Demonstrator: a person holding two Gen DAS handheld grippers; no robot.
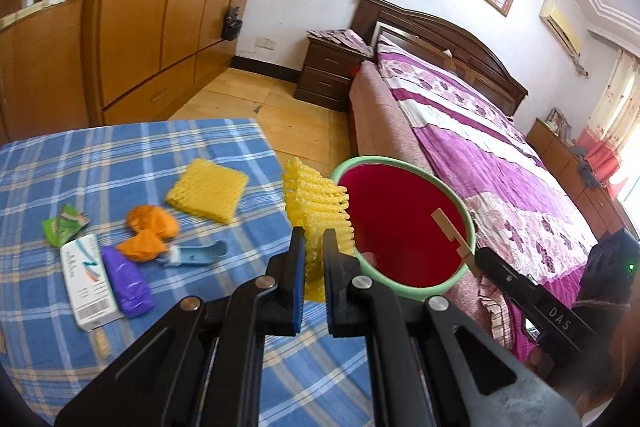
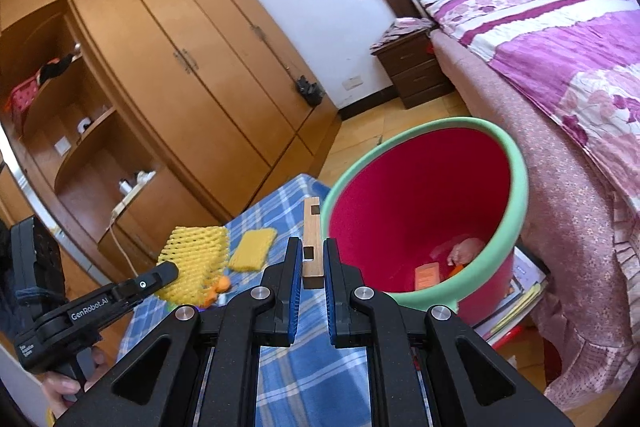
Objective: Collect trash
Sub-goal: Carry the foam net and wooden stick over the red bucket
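Left gripper clamps yellow foam net, right gripper pinches wooden strip; both near bin rim, likely for dropping.

- Foam net: we see its lower part hidden between the left gripper's pads.
- Wooden stick: lower end concealed between the right gripper's pads.
- Bin contents: pink and orange scraps, blurred; we cannot identify them.
- White box: print too small to read.
- Books under the bin: mostly covered.
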